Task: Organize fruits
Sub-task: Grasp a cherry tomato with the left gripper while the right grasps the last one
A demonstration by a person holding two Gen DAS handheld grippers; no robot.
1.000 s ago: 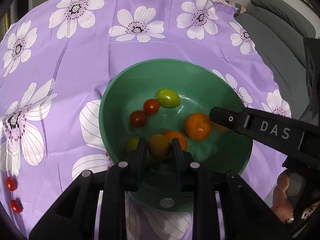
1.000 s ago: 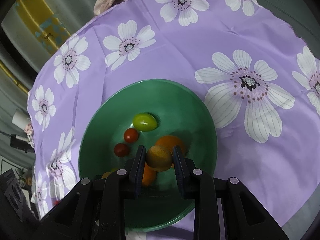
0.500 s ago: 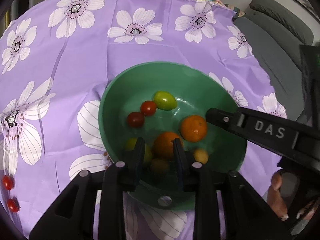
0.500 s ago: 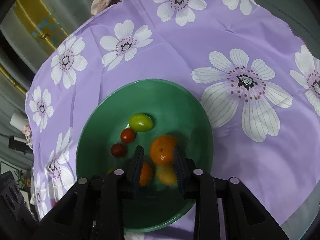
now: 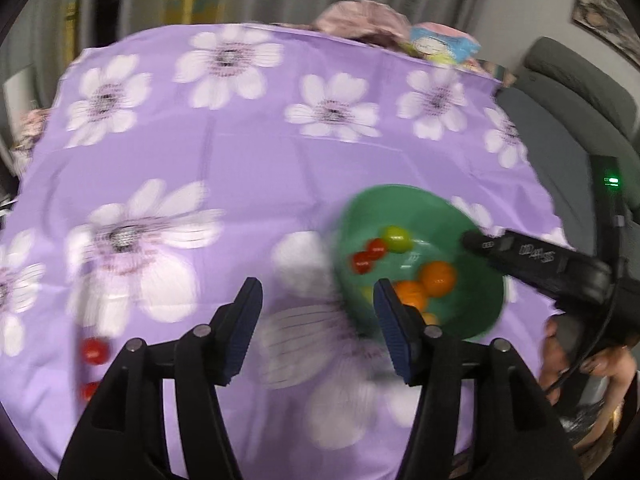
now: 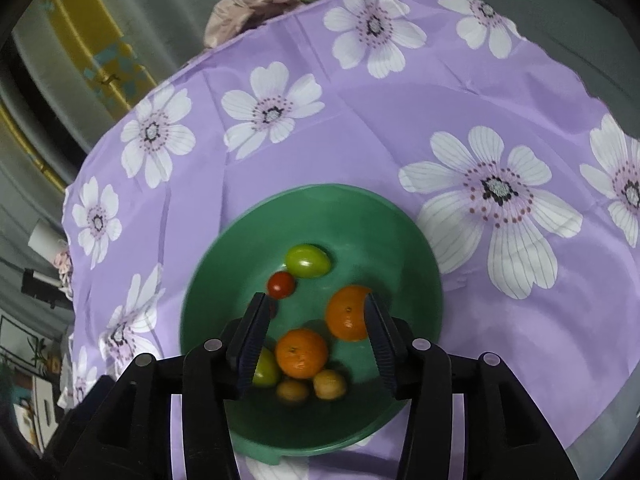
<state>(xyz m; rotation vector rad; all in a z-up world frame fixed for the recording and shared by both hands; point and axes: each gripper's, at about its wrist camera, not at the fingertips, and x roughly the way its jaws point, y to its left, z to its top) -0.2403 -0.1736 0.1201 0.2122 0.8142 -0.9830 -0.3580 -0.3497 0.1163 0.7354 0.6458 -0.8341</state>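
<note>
left gripper (image 5: 316,304): just opened wide, empty, now left of bowl (image 6: 360,216) | right gripper (image 6: 314,312): just opened, empty, fruit dropped in bowl

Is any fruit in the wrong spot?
Yes. Two small red tomatoes lie on the purple flowered cloth, far left of the green bowl, while the other fruit sits inside the bowl. The picture is blurry, but they are clearly outside it.

Green bowl (image 6: 384,216) on purple cloth (image 6: 360,136) (white flowers).
</note>
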